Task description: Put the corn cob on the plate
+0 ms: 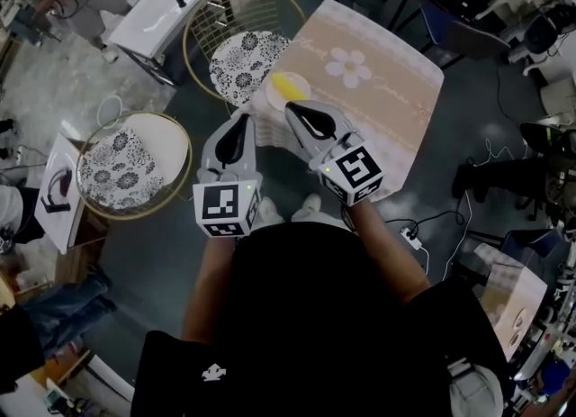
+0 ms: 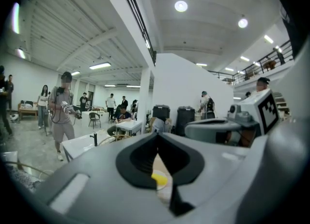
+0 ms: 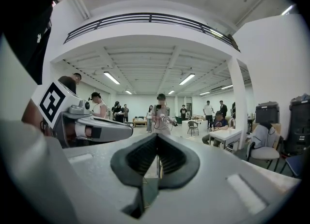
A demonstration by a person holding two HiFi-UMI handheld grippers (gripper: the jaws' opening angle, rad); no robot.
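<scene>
— Where was the corn cob (image 1: 283,87) when we looked?
— It lay on the small pale plate (image 1: 303,91), at the corner of the cloth-covered counter (image 1: 387,82) nearest us. The left gripper view showed it as a yellow patch below the fingers.
— And what were we holding?
— Nothing. On the left gripper (image 1: 241,122) the fingers met at their tips with no thing between them. The right gripper (image 1: 292,109) had its fingers pressed fully together and was likewise empty. Both hovered side by side on our side of the plate.
— So what was the step, as we judged it?
— The placing looked done, so the job was to leave the cob undisturbed. We reckoned the right gripper mattered most (its tip sat just beside the plate in the head view, though we could not tell how high above it). Any pull-away ought to go up and back toward us, never sideways across the rim. A cob probably rolls easily, and the plate sat close to the counter's edge.
— Anything else to mind?
— The round wire chair (image 1: 241,55) stood just beside that corner, so a nudged plate could have slid off toward it.
</scene>
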